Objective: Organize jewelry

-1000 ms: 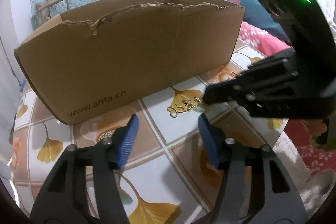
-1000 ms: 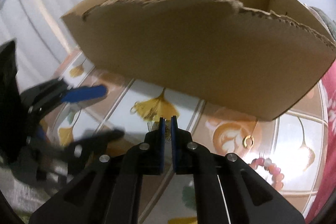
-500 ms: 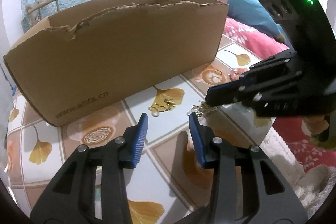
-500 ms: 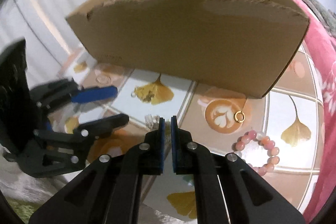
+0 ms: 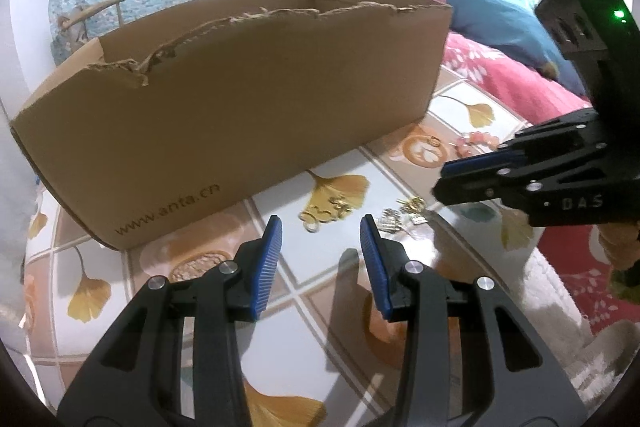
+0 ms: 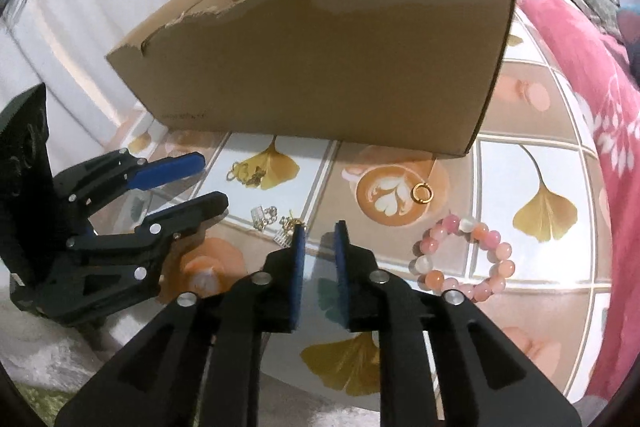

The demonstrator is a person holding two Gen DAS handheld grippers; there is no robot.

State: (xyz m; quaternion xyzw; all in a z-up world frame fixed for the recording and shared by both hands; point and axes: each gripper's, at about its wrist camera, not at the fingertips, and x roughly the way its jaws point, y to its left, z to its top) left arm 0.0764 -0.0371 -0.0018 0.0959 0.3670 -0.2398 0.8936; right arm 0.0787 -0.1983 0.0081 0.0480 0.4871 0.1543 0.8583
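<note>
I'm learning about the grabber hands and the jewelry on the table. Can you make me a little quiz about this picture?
1. True or false: the pink bead bracelet is inside the cardboard box.
2. Which lies closest to the latte-heart picture on the table? A. gold ring B. the bracelet C. gold chain
3. Fill in: the left gripper and right gripper are both ____, holding nothing.

Key
1. False: it lies on the table, in front of the box.
2. A: the ring sits on that picture's edge.
3. Open: there is a gap between each pair of blue pads.
</note>
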